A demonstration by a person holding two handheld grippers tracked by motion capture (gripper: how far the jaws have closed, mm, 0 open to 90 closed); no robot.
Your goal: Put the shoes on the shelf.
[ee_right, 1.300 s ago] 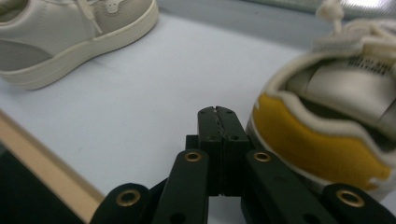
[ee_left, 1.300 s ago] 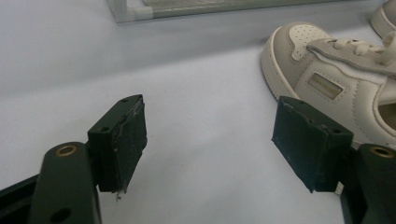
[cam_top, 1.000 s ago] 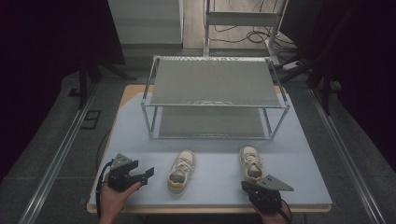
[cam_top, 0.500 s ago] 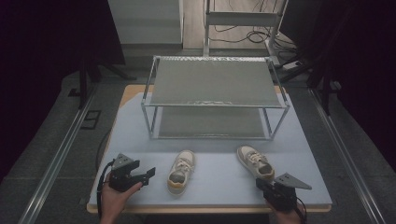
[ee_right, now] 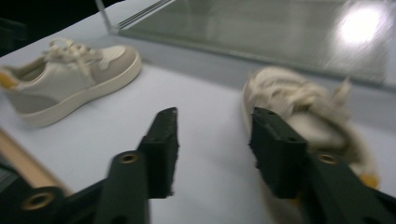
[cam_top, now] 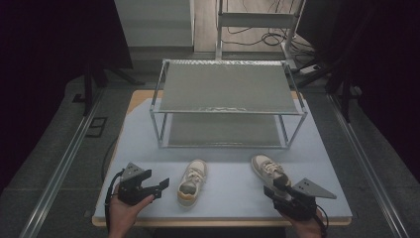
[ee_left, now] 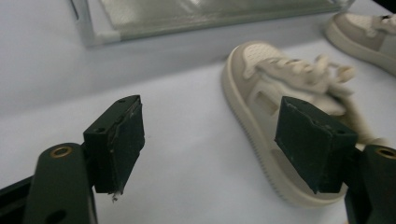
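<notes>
Two beige and white sneakers lie on the pale blue table in front of a metal rack (cam_top: 228,94). The left sneaker (cam_top: 190,181) points toward the rack; its side fills the right of the left gripper view as the same sneaker (ee_left: 275,88). My left gripper (cam_top: 161,187) is open just left of it, its right jaw overlapping the shoe's sole in its own view (ee_left: 212,140). The right sneaker (cam_top: 266,167) lies tilted, its heel toward my right gripper (cam_top: 273,187). That gripper (ee_right: 212,144) is open, with the blurred right sneaker (ee_right: 303,107) behind its right jaw. Nothing sits between either pair of jaws.
The rack has a mesh top shelf and a lower shelf (cam_top: 223,131), both bare, on thin corner posts. The table's front edge (cam_top: 223,221) runs just under both hands. Dark floor, rails and cables surround the table.
The right sneaker has turned so its heel swings right. My right gripper shifted right, then forward to the heel. The left gripper has barely moved.
</notes>
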